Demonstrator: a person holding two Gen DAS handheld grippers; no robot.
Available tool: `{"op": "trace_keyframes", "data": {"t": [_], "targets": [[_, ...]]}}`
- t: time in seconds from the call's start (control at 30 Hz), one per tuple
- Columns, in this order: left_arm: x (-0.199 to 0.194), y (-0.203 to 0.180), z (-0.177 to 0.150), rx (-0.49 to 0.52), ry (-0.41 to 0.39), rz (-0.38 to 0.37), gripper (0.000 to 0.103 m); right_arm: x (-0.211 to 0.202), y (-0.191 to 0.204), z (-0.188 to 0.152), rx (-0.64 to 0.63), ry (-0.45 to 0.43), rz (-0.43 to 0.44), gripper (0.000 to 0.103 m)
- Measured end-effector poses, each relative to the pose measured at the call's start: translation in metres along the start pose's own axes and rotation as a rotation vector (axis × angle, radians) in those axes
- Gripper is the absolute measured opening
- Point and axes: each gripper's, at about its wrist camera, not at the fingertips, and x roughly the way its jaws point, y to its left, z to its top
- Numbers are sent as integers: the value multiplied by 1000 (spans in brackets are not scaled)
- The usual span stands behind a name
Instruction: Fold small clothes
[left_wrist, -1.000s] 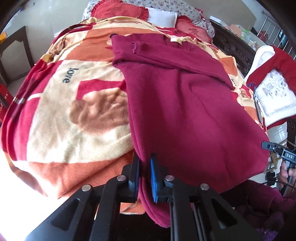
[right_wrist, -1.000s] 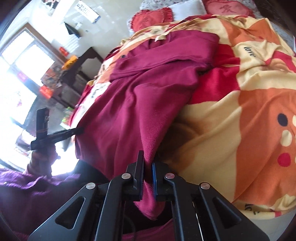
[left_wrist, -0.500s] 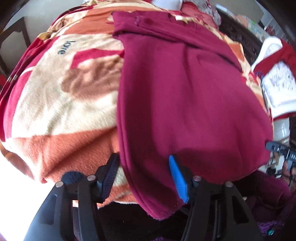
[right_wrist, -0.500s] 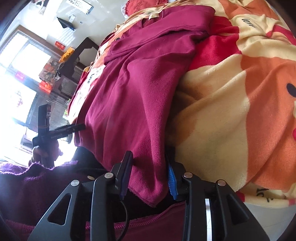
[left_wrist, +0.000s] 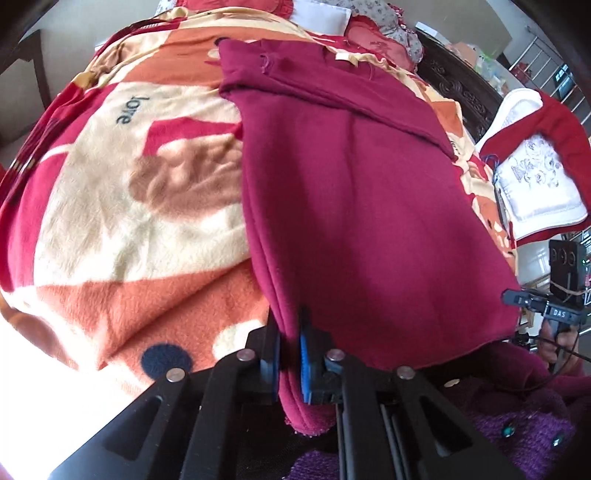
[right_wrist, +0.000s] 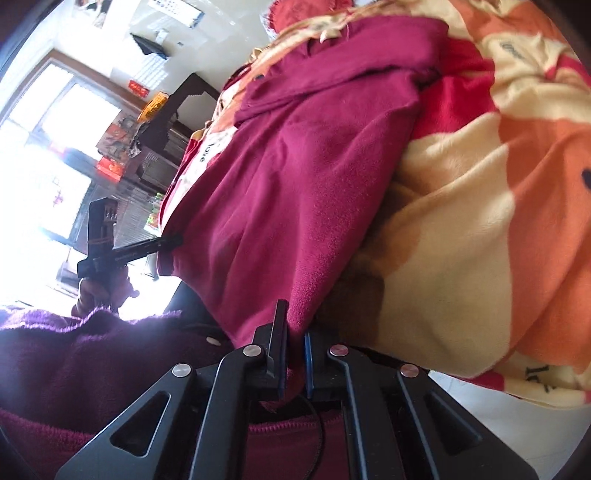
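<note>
A maroon sweater lies flat on an orange, red and cream blanket, its sleeve folded across the top. My left gripper is shut on the sweater's near left hem corner. In the right wrist view the same sweater runs away from me, and my right gripper is shut on its near right hem corner. Each gripper also shows in the other's view, the right one and the left one, at the far hem corners.
A white and red embroidered garment lies at the bed's right edge by a dark carved headboard. Pillows sit at the far end. The person's purple sleeve is below. A dark cabinet stands by the window.
Half a second ago both grippers were open around the hem corners; now both are shut on them again, as one second ago.
</note>
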Motion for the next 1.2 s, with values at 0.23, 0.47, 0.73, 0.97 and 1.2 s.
{"op": "trace_keyframes", "data": {"t": [0.23, 0.47, 0.73, 0.97, 1.2], "targets": [[-35, -5, 70, 34, -147, -52, 8, -29, 10, 68, -43, -162, 71, 0], [-29, -4, 195, -8, -327, -38, 8, -46, -18, 173, 16, -366, 13, 0], [66, 12, 296, -79, -271, 81, 10, -9, -86, 265, 196, -407, -103, 0], [75, 40, 307, -134, -195, -59, 48, -10, -108, 266, 276, -448, -155, 20], [35, 26, 288, -28, -321, 37, 76, -4, -74, 239, 81, -368, -177, 14]]}}
